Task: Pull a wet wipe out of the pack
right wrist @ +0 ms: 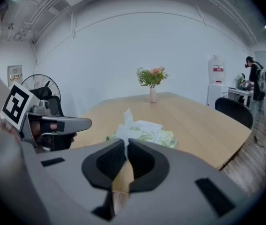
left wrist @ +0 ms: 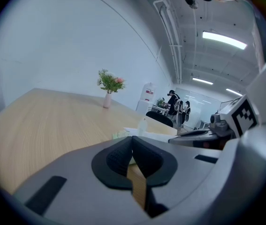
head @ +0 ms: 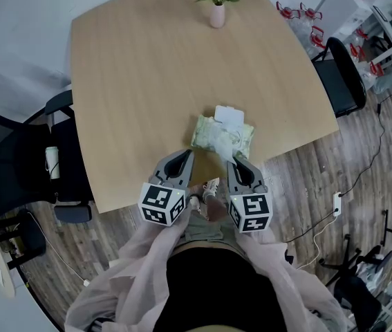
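A pale green wet wipe pack (head: 206, 134) lies near the front edge of the wooden table (head: 140, 81), its white lid (head: 229, 115) flipped open toward the far side. A white wet wipe (head: 227, 148) sticks up out of the pack's opening. My right gripper (head: 235, 163) sits just in front of the pack, shut on the near end of that wet wipe (right wrist: 127, 121), which runs from the pack (right wrist: 163, 137) into the right gripper (right wrist: 125, 142). My left gripper (head: 185, 156) hovers to the pack's left, shut and holding nothing. The left gripper (left wrist: 132, 139) view shows the pack (left wrist: 119, 135) just beyond its tips.
A pink vase of flowers (head: 217, 11) stands at the table's far edge. Black office chairs sit at the left (head: 16, 164) and at the right (head: 344, 75). The person stands at the table's near edge, close behind both grippers.
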Demonstrator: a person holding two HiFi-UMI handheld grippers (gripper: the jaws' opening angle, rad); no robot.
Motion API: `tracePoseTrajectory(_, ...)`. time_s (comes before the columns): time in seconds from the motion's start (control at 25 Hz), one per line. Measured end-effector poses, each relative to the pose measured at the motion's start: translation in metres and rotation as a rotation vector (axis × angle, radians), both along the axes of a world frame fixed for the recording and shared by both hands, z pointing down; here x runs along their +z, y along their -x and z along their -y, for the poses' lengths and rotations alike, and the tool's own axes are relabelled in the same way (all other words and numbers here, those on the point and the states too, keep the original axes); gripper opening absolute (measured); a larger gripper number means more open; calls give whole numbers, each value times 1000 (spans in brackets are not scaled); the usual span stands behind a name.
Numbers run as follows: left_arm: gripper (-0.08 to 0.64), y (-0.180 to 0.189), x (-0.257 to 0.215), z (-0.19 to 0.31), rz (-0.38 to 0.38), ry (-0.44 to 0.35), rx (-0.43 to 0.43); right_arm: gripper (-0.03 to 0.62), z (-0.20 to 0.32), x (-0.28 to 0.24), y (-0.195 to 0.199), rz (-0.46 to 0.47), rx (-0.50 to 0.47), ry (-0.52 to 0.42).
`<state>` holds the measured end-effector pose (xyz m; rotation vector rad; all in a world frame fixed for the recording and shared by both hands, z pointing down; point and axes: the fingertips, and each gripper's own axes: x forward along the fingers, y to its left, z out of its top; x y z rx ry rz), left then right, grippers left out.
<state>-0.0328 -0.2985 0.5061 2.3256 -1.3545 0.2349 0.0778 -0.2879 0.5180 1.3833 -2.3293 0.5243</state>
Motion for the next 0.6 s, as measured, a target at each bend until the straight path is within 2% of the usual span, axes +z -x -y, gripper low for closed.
tracePoseTrajectory(0.6, 12, 4, -4, -16, 10, -12, 13, 18, -13, -4, 4, 1, 21, -9)
